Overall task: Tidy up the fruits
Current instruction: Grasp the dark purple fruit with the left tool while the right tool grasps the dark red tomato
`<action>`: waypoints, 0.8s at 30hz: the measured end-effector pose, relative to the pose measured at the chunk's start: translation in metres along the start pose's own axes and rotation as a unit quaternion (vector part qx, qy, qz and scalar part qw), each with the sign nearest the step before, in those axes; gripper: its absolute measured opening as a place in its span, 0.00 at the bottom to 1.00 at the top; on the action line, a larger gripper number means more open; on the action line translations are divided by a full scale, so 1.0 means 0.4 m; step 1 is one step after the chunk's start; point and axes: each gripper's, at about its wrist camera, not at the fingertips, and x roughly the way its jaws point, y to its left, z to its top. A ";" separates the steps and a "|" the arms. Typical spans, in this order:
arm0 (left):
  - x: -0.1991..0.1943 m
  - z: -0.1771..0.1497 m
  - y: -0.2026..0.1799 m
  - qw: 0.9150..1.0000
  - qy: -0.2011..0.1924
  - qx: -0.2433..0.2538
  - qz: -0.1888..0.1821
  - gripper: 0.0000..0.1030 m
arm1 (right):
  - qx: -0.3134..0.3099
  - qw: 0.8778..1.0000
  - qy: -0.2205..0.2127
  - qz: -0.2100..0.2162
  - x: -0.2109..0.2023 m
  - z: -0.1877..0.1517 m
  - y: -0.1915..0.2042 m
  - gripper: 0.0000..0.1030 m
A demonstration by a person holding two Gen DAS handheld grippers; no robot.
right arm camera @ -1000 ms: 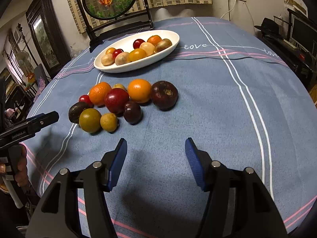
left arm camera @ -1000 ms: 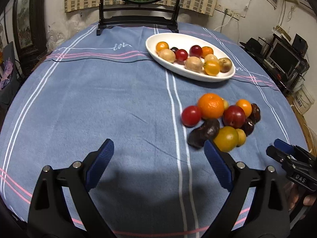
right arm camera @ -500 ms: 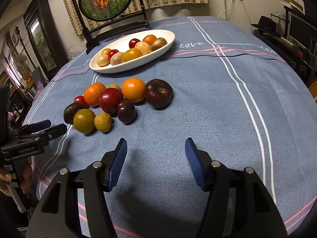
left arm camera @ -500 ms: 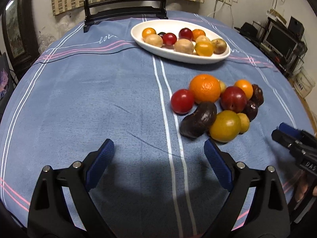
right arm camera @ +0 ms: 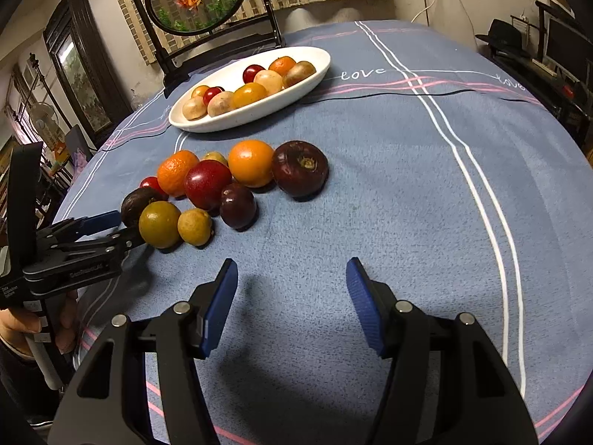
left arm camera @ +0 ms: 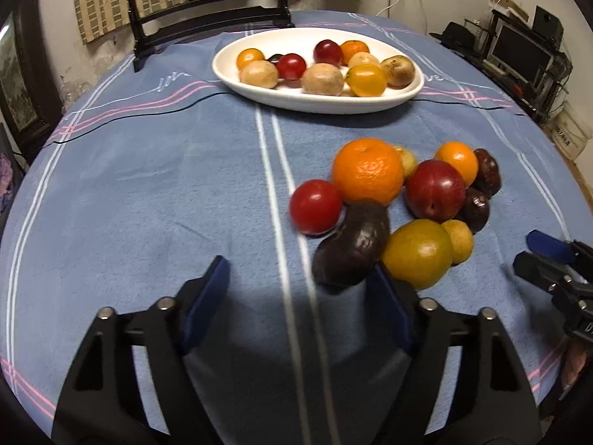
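Blue-padded left gripper angled downward

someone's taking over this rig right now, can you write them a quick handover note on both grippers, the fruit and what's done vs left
Left gripper: jaws closing, nothing gripped; its fingertips are at the dark elongated fruit on the near edge of the loose pile, not clamped on it.
Right gripper: open, empty, over bare blue tablecloth, short of the pile.
White oval plate: already holds about nine fruits.
Loose pile: large orange, red tomato, red plum, yellow-green fruit and several smaller ones lie on the cloth.
Left: probably move these to the plate, dark fruit first.
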 end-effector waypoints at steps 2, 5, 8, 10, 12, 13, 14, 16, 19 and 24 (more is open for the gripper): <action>0.001 0.002 -0.007 1.000 0.000 0.005 -0.004 0.60 | -0.004 1.000 -0.001 -0.001 0.001 -0.001 0.002 0.59; -0.001 0.006 -0.027 1.000 -0.002 0.019 -0.006 0.42 | -0.006 1.000 -0.002 0.001 0.002 -0.001 0.001 0.60; -0.002 0.007 -0.048 0.999 -0.004 0.030 -0.011 0.27 | -0.007 1.000 -0.003 0.000 0.003 0.000 0.002 0.60; -0.004 0.006 -0.048 1.000 -0.005 0.028 -0.012 0.27 | -0.007 1.000 -0.003 0.001 0.002 -0.001 0.001 0.60; -0.012 0.006 -0.035 0.999 -0.006 0.017 -0.027 0.27 | -0.007 1.000 -0.003 0.003 0.003 -0.001 0.000 0.60; -0.018 0.005 -0.027 0.999 -0.009 0.013 -0.029 0.27 | -0.008 1.000 -0.002 0.003 0.003 0.000 0.000 0.60; -0.024 0.004 -0.022 0.999 -0.012 0.011 -0.028 0.27 | -0.009 1.000 -0.001 0.003 0.003 0.000 0.000 0.60; -0.041 0.003 -0.007 1.000 -0.020 0.006 -0.024 0.27 | -0.014 1.000 0.004 0.001 0.005 0.004 0.002 0.60; -0.057 -0.002 0.016 0.999 -0.024 -0.005 -0.027 0.27 | -0.021 1.000 0.014 -0.004 0.009 0.013 0.006 0.60; -0.049 -0.015 0.032 0.999 -0.016 -0.013 -0.030 0.27 | -0.047 0.997 0.031 -0.058 0.039 0.050 0.017 0.60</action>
